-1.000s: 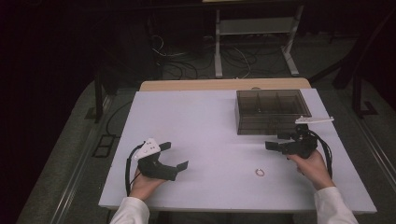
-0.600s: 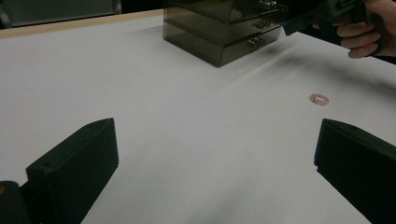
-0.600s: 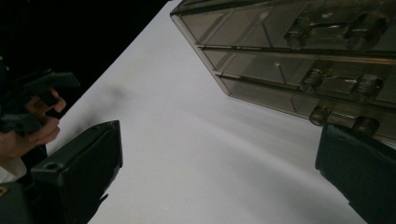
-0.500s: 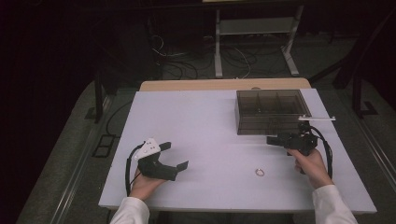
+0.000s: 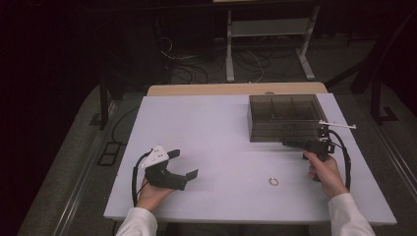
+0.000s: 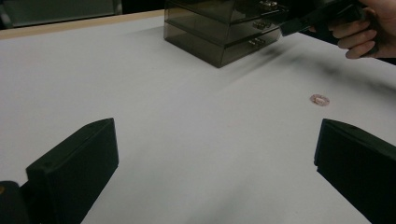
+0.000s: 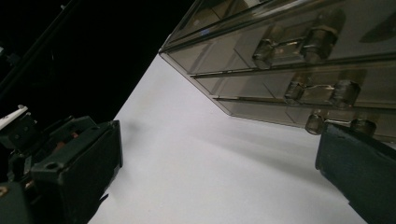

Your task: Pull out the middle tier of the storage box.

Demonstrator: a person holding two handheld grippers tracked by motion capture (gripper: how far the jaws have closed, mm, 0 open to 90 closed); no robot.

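Drawer box (image 5: pixel 282 118) of smoky clear plastic, toward the far right corner of the table (image 5: pixel 211 128). Stands flat, with stacked drawer fronts and small clear knobs turned to the near edge; fronts look closed in both gripper views (image 6: pixel 219 32) (image 7: pixel 289 60).

Small ring (image 5: pixel 273 181) flat on the bare white top, near the near edge, right of the middle, well apart from the drawer box. Lies clear of both grippers; seen from the left gripper view as a pale loop (image 6: pixel 320 99).

Left gripper (image 5: pixel 186 163) close to the near left corner, gripped from below by the left hand (image 5: pixel 152 194). Points across the table toward the right side, jaws spread wide, nothing between them but white tabletop (image 6: pixel 215 158).

Right gripper (image 5: pixel 287 144) just beside the near face of the drawer box, carried by the right hand (image 5: pixel 327 172) near the right edge. Turned on its side, aims leftward along the drawer fronts. Jaws wide apart and empty in its own view (image 7: pixel 219 163), one jaw close under the lowest knobs; contact with the box cannot be told.
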